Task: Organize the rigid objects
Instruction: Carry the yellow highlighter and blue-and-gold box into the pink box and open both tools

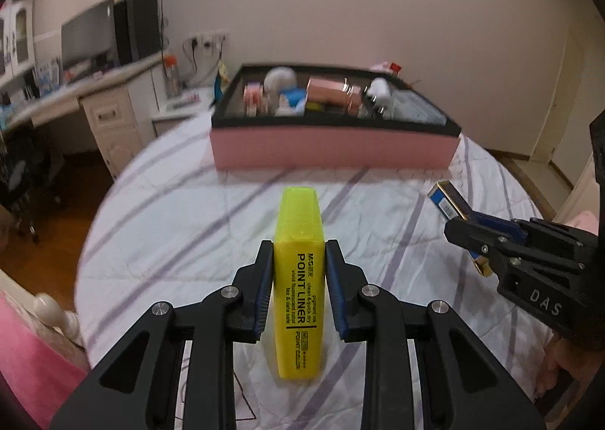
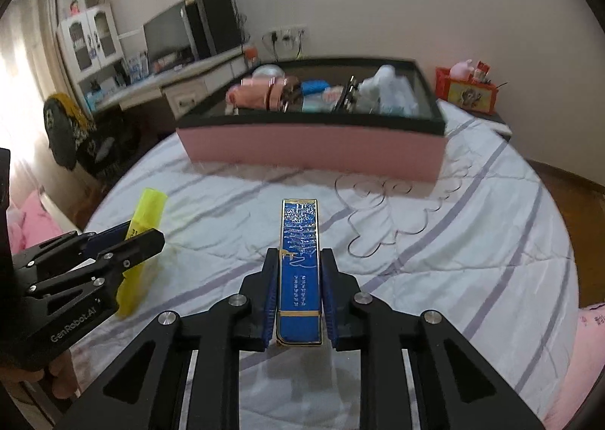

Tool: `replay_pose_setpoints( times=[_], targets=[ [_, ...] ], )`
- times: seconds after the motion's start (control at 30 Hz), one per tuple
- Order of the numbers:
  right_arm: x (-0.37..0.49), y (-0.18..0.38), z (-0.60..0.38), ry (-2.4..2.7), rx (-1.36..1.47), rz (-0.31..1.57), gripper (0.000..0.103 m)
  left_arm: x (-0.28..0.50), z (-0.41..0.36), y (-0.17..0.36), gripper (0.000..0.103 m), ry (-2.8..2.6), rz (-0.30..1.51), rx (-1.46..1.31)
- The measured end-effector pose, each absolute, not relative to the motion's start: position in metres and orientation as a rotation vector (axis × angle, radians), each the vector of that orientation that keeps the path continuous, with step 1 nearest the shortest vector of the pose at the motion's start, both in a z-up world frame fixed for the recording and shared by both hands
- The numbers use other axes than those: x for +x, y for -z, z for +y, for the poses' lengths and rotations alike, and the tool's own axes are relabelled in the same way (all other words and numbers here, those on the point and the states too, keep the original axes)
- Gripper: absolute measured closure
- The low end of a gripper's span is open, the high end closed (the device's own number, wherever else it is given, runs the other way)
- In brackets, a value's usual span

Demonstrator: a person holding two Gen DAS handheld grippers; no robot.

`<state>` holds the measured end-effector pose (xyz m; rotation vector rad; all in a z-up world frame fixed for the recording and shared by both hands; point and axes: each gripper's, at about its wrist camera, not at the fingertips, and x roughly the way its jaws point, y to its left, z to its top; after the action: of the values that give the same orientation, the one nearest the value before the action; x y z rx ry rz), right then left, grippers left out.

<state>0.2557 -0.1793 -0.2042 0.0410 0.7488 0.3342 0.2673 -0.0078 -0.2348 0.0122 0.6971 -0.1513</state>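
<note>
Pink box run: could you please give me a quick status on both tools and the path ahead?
Left tool shut on yellow highlighter. Right tool shut on blue box. Pink box ahead, already part filled. Bedspread between looks clear.

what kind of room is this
Most likely a bedroom: a bed with a white purple-striped quilt, a white desk with drawers bearing a dark monitor, and a white glass-door cabinet.

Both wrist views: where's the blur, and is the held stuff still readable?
Left wrist view: yellow highlighter in the left tongs is sharp, print legible; pink box and desk smeared, fisheye bends the bed edge. Right wrist view: blue box in the right tongs crisp; pink box blurred, window at left washed out.
</note>
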Motion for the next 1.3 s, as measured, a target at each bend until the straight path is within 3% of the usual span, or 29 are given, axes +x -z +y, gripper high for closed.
replay_pose_setpoints(
  times=[0.27, 0.57, 0.8, 1.3],
  targets=[
    [0.229, 0.158, -0.185, -0.334, 0.068, 0.609, 0.082, 0.248, -0.027, 0.183, 0.076, 0.151, 0.546, 0.072],
    [0.189, 0.093, -0.185, -0.258, 0.051, 0.344, 0.082, 0.209, -0.034, 0.116, 0.076, 0.134, 0.257, 0.072],
    [0.183, 0.068, -0.178, -0.238, 0.021, 0.269, 0.082, 0.209, -0.035, 0.093, 0.076, 0.148, 0.208, 0.069],
    [0.232, 0.063, -0.174, -0.225, -0.003, 0.288, 0.082, 0.262, -0.047, 0.084, 0.076, 0.159, 0.206, 0.12]
  ],
)
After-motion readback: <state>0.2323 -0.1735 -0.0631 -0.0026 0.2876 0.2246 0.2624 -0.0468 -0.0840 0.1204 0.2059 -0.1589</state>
